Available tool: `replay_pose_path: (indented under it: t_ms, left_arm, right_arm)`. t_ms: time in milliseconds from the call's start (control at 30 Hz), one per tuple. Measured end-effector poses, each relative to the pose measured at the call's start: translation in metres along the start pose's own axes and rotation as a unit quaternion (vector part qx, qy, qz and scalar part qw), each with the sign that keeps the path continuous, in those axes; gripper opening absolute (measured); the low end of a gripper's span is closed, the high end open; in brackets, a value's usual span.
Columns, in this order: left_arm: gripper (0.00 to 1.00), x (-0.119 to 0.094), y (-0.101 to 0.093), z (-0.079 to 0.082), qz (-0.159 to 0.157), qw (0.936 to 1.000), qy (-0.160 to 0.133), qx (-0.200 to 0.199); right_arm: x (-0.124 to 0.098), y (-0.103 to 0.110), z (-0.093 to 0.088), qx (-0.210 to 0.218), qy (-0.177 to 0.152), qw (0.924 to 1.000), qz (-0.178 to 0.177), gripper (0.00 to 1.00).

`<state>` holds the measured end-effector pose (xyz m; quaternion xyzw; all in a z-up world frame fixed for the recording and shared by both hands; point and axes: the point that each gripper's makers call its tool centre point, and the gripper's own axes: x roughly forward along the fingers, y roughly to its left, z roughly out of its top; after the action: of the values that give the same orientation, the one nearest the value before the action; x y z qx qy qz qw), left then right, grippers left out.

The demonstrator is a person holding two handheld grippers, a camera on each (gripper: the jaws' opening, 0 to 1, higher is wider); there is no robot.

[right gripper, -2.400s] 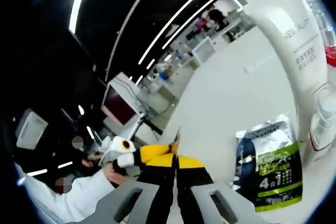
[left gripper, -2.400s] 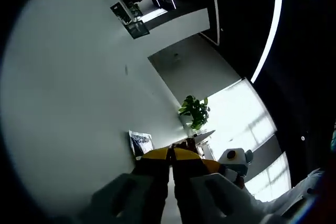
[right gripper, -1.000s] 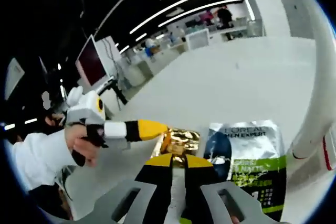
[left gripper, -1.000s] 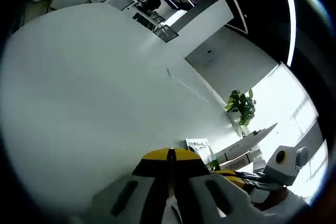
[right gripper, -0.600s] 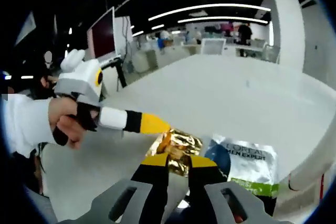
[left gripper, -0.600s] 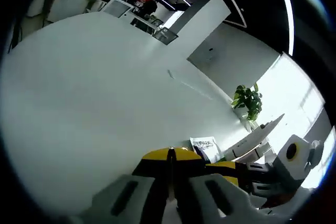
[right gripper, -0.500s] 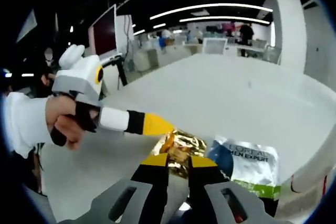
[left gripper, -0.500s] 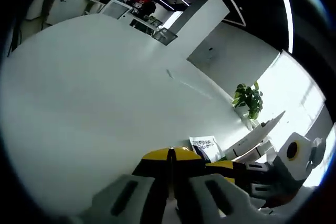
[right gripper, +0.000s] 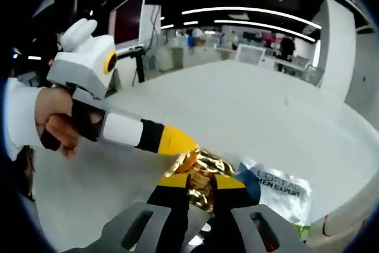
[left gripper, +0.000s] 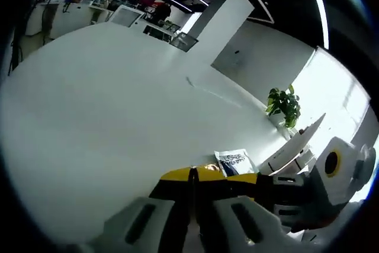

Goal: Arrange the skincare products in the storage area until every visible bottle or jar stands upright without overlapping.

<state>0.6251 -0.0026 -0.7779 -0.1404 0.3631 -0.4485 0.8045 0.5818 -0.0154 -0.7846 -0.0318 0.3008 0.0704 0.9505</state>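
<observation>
Left tool point(left gripper: 190, 177) has its yellow-tipped jaws pressed together with nothing between them, low over the white tabletop point(left gripper: 106, 111). In the right gripper view this left tool point(right gripper: 180, 144) comes in from the left, held by a hand point(right gripper: 56, 119) with a white sleeve point(right gripper: 15, 117), its tip touching the gold packet point(right gripper: 201, 167). Right tool point(right gripper: 200, 182) sits right at the gold packet, jaws close together; whether it is pinching the foil or just resting against it cannot be told. In the left gripper view the right tool point(left gripper: 249, 183) enters from the right, just beside the left tool's tip. A sachet point(right gripper: 278, 188) with dark blue and white print lies flat on the tabletop just right of the gold packet, touching or slightly under it; the same sachet point(left gripper: 235, 161) is seen beyond the tips in the left gripper view. A plant point(left gripper: 284, 103) stands at the far tabletop edge. A monitor point(right gripper: 127, 19) stands in the background.
</observation>
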Motion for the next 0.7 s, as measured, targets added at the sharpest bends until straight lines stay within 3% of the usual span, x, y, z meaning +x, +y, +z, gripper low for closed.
replay_pose_path:
  t_ms: [467, 700]
  left_arm:
    - [0.0, 0.0, 0.002, -0.005, 0.008, 0.9996, 0.007, 0.024]
    - [0.0, -0.006, 0.005, 0.005, 0.021, 0.9986, -0.011, 0.047]
  right_arm:
    - [0.004, -0.002, -0.006, -0.023, 0.013, 0.9996, 0.005, 0.15]
    - [0.004, -0.001, -0.006, -0.023, 0.013, 0.9997, -0.001, 0.16]
